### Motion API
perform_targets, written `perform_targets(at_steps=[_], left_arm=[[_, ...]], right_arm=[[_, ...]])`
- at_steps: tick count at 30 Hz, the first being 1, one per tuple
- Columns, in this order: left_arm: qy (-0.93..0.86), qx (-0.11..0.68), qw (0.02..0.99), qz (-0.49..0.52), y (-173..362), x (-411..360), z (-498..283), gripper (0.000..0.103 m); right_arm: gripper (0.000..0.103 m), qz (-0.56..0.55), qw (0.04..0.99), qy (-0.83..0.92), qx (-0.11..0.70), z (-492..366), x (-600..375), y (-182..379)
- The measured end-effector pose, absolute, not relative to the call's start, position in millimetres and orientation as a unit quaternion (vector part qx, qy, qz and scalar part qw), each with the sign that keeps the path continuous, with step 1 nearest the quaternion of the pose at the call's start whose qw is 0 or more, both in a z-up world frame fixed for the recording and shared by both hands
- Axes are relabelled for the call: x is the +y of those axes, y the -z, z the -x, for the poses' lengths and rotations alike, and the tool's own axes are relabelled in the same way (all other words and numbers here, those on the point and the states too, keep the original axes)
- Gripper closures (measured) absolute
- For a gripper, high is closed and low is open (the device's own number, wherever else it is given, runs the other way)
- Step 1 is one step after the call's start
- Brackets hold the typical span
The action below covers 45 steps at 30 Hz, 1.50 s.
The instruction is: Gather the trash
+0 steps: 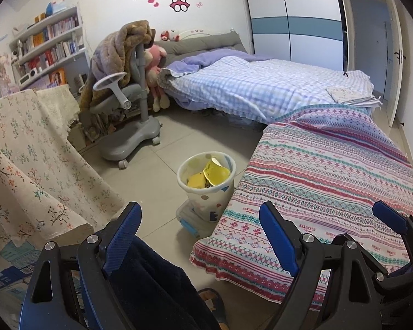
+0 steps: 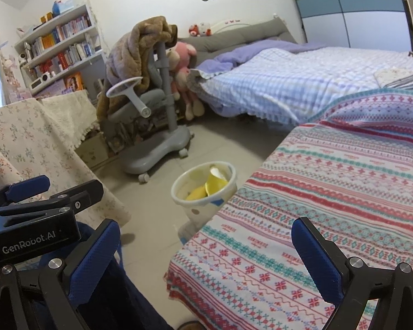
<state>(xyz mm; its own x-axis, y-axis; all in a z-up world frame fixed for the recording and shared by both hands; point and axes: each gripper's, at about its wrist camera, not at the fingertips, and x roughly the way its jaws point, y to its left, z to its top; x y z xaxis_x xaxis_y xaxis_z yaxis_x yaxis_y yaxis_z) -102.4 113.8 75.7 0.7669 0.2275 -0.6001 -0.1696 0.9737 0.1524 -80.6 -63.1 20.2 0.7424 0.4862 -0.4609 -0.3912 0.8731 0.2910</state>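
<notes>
- Left gripper (image 1: pixel 199 236): jaws spread wide, nothing between them; held low over the tiled floor (image 1: pixel 157 165), pointing into the room.
- Right gripper (image 2: pixel 206 261): jaws likewise spread and empty; held over the near corner of the patterned bedspread (image 2: pixel 330 192).
- Trash bin (image 1: pixel 206 184): white, spotted, upright on the floor just beside the edge of the patterned bedspread, its foot against a low clear plastic box (image 1: pixel 191 221).
- Bin contents: yellow crumpled trash (image 1: pixel 216 172), plainly visible through the open mouth.
- Key relation: the bin stands straight ahead of the left gripper, nearly centred between its jaws and slightly above them in view; from the right wrist view it lies ahead and left. The left gripper appears the nearer.
- Loose trash outside the bin: none discernible on floor or bed.
- Surroundings: grey swivel chair (image 1: pixel 129 101) beyond the bin; floral-covered desk (image 1: pixel 27 143) to the left.
</notes>
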Motion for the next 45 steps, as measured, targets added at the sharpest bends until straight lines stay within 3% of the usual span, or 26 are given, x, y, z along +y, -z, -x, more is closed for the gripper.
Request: perform_targets(at_steps=[45], left_arm=[[-0.108, 0.336, 0.935, -0.048, -66.4, 122.7, 98.7, 0.013]], right_arm=[[0.0, -0.062, 0.935, -0.217, 0.275, 81.6, -55.4, -15.8]])
